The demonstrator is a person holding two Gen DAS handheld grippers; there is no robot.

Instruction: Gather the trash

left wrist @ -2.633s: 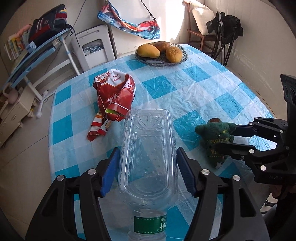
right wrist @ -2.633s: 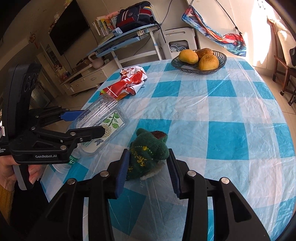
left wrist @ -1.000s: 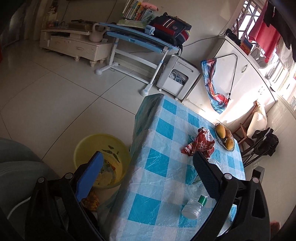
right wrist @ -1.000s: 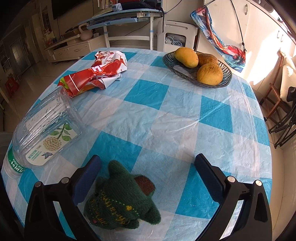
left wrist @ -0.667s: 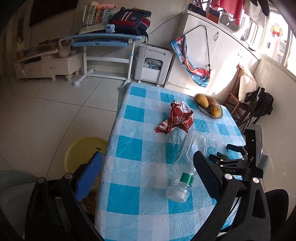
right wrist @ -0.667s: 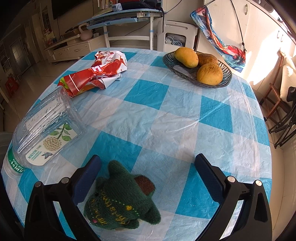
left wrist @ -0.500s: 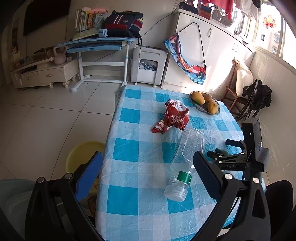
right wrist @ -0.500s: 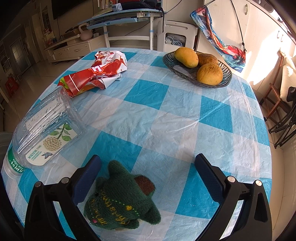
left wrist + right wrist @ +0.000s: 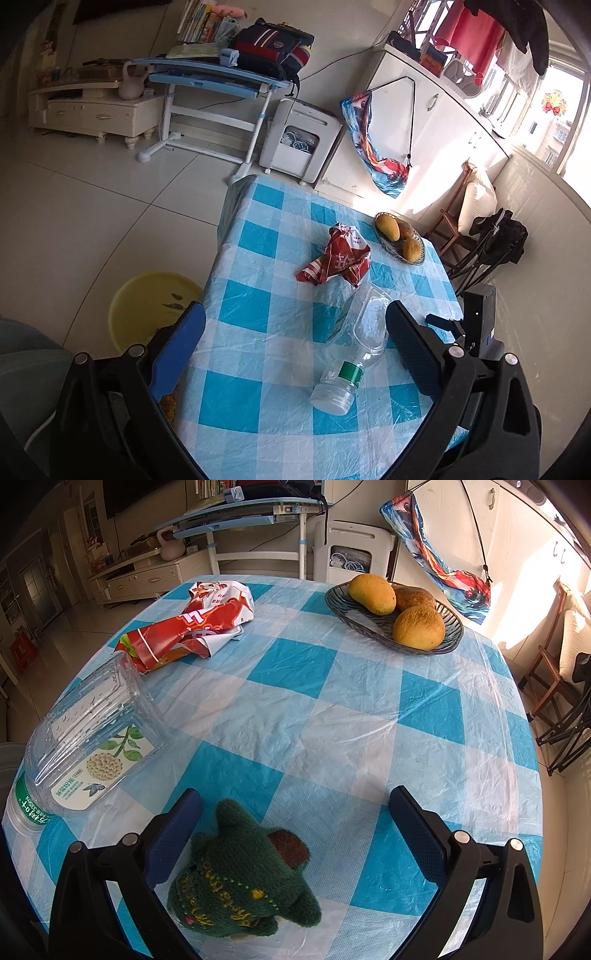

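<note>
While both my grippers hang wide apart over the bench, holding nothing, the stock stands thus:

Change, left gripper: a moment ago clamped on the bottle; now raised high above the bench, spread to its widest, empty.
Change, right gripper: a moment ago closed about the knitted toy; now wide open, grasping nothing; the toy touches its left finger only.
Meaning for the task: by my judgement nothing is collected yet; both pieces of trash lie on the bench; the next grasp is undecided.
Plastic bottle: clear, crushed flat, lying on its side near the bench's front edge; white cap toward me in the left view; green neck band.
Bottle label: white panel with green leaves, a cluster of pale blossom and a small butterfly; print too small to read; white characters on the green band, not legible to me.
Snack wrapper: red and white, crumpled, mid-bench between bottle and fruit; large white characters on red, not readable with certainty.
Yellow bin: on the floor just beside the bench's left edge; scraps inside; the likely destination.
Knitted toy: dark green, brown patch, yellow stitched lettering I cannot make out; not trash, I judge.
Fruit basket: far end of bench; three yellow-orange fruits; leave alone.
Bench: blue-and-white check cover under clear plastic.
</note>
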